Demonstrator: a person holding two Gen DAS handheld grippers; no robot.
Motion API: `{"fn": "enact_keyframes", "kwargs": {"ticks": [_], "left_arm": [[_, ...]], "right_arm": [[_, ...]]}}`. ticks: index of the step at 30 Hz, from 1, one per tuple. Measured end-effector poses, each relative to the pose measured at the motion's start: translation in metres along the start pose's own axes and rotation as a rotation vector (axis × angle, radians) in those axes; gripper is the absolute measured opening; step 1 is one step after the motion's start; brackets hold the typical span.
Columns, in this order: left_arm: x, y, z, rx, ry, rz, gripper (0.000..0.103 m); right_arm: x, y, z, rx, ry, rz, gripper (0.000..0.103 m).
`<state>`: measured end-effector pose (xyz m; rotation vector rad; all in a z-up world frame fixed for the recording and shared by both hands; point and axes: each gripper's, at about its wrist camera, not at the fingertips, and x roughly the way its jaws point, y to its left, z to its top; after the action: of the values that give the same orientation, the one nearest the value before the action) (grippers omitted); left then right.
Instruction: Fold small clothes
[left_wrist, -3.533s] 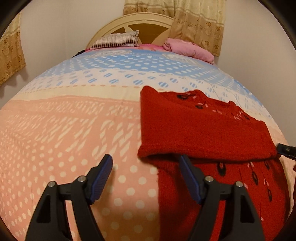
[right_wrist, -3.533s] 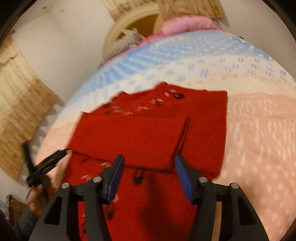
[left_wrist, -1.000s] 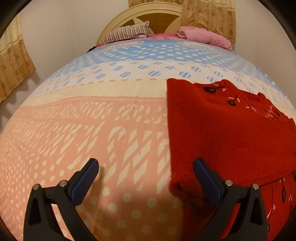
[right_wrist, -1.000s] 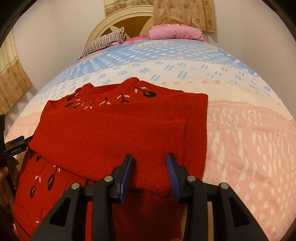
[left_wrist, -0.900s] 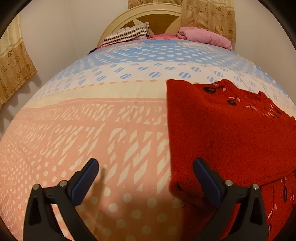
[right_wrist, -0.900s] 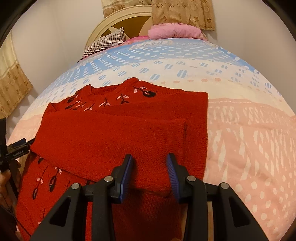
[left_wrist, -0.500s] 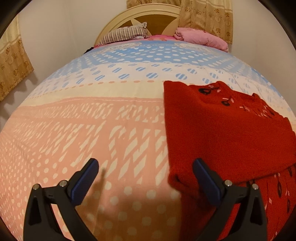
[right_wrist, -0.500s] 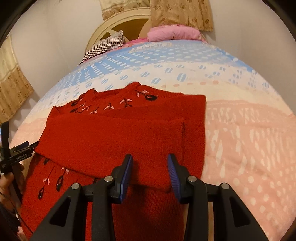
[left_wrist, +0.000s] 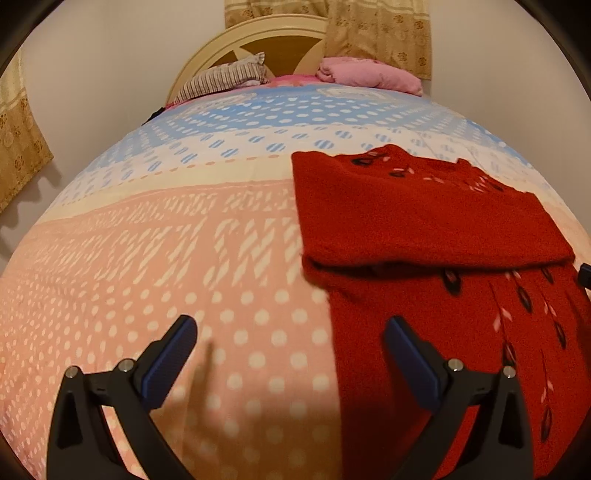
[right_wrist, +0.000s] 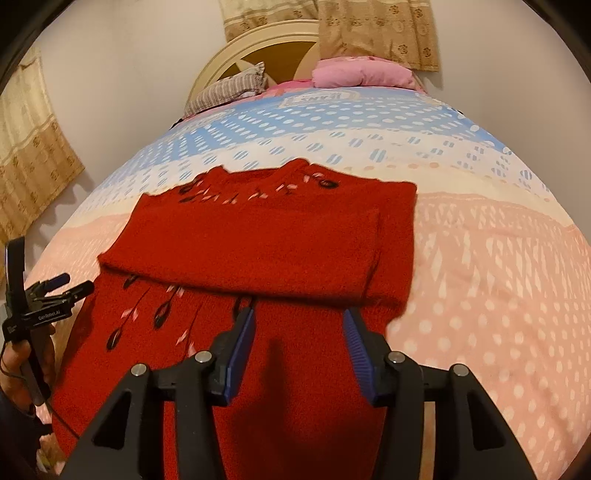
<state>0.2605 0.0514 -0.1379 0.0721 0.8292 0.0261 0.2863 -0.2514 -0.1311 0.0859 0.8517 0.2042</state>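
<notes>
A red knitted sweater with dark leaf embroidery lies flat on the bed, both sleeves folded across its chest; it also shows in the right wrist view. My left gripper is open and empty, hovering over the sweater's left edge near the lower body. My right gripper is open and empty, hovering over the sweater's lower body just below the folded sleeve. The left gripper also appears at the left edge of the right wrist view.
The bed cover is pink, cream and blue with dots. A striped pillow and a pink pillow lie by the headboard. Walls and curtains surround the bed.
Both grippers have pulled back toward the sweater's hem. The right gripper's jaws have opened wider and let go of the folded sleeve edge. The left gripper stays open.
</notes>
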Motion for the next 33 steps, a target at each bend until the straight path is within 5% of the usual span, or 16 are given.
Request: {"fn": "enact_keyframes", "kwargs": {"ticks": [33], "left_arm": [[-0.076,-0.009,-0.088,0.093,0.012,-0.048,0.103]], "right_arm": [[-0.069,0.037,-0.107,-0.059,0.043,0.031,0.057]]}}
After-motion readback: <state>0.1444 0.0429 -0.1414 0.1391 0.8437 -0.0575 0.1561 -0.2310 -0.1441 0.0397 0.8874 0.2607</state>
